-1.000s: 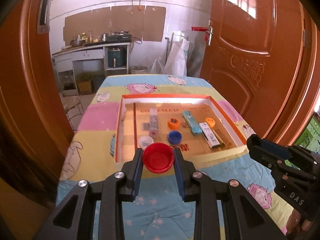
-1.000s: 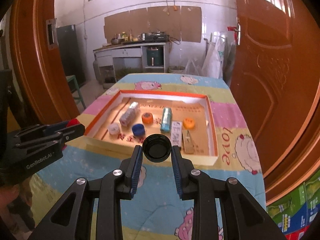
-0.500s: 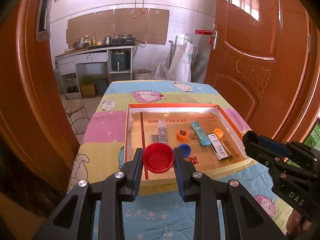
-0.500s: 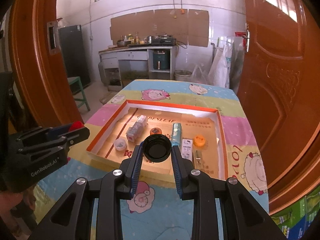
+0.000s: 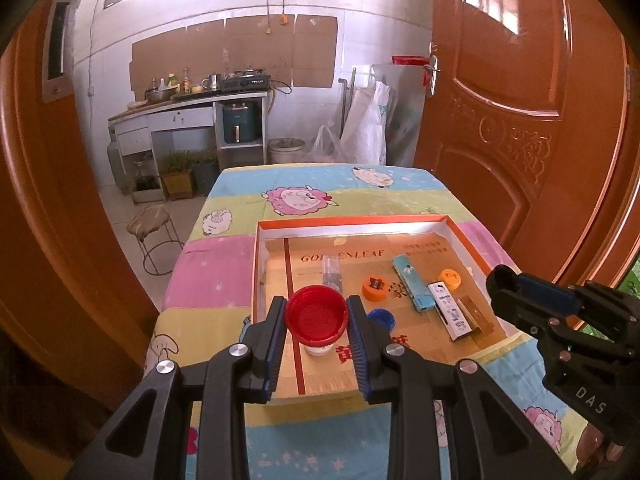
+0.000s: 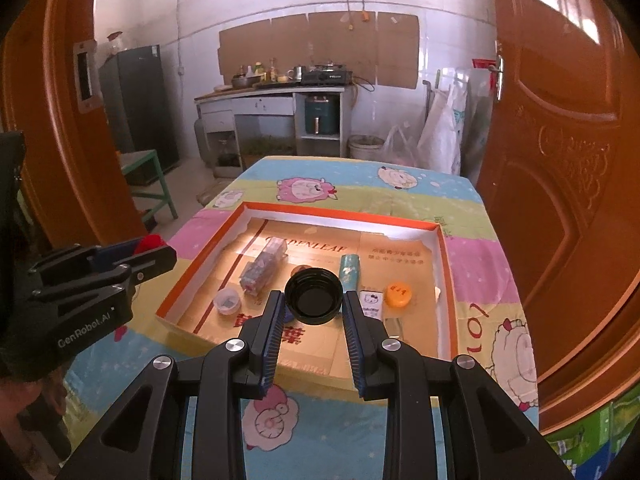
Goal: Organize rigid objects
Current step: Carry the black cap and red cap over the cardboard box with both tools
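My left gripper [image 5: 316, 318] is shut on a red bottle cap [image 5: 316, 317], held above the near left part of an orange-rimmed cardboard tray [image 5: 352, 222]. My right gripper [image 6: 313, 298] is shut on a black bottle cap [image 6: 313, 295], held above the tray's middle [image 6: 340, 216]. In the tray lie a clear plastic piece [image 6: 262, 266], a white cap [image 6: 226, 300], a blue cap [image 5: 382, 317], two orange caps [image 5: 375, 288] [image 6: 397, 294], a teal box [image 5: 412, 284] and a white box [image 5: 450, 316].
The tray sits on a table with a cartoon sheep cloth [image 5: 296, 200]. Orange wooden doors stand on both sides [image 5: 520, 120]. A stool [image 5: 154, 236] stands left of the table. A kitchen counter [image 6: 272, 92] is at the back.
Both grippers have risen and pulled back with their caps; the tray now appears farther away and lower in both views.
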